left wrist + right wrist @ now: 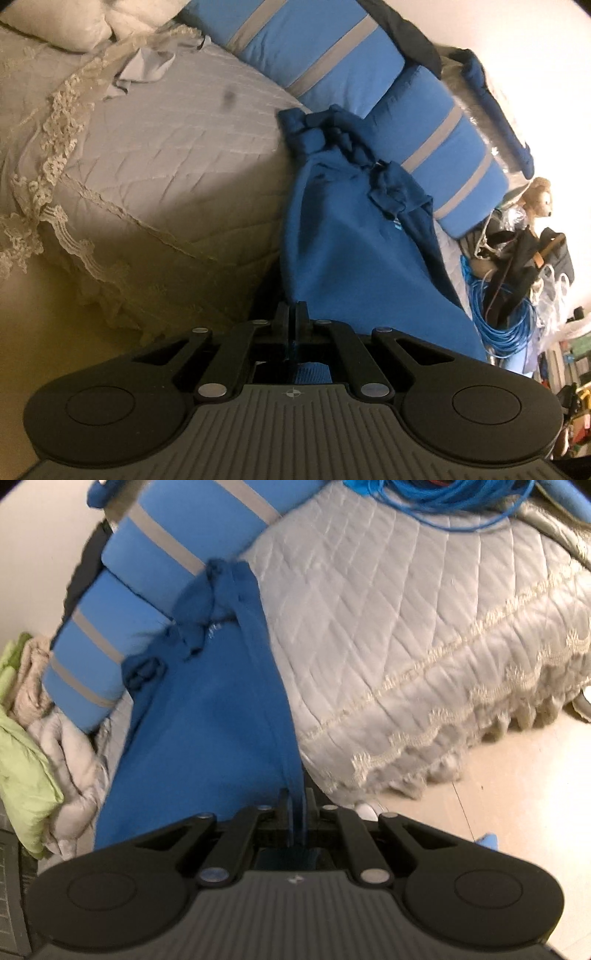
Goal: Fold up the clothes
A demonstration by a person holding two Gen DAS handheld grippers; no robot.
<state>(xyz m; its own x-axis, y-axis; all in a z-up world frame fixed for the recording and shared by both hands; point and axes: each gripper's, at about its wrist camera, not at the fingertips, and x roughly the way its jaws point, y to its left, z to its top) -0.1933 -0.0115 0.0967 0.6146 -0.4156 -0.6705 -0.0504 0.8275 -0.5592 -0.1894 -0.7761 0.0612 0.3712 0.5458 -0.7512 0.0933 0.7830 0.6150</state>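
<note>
Blue garment (pixel 332 236): stretched from the bed's near edge toward the blue cushions, its far end bunched and knotted against them, its near end lifted off the bed.
Left gripper (pixel 293 317): jaws clenched on the garment's near edge, cloth pinched between them.
Right gripper (pixel 297 805): jaws clamped on a gathered fold of the same garment.
Bed (pixel 388 609): grey quilted cover with lace trim hanging toward the pale floor.
Striped blue cushions (pixel 325 48): along the far side, grey bands.
Coiled blue cable (pixel 506 321): beside the garment at the bed's end.
Stuffed toy (pixel 537 199): among the clutter beyond.
Green cloth (pixel 22 760): heaped with pale bedding, beside the cushions.
</note>
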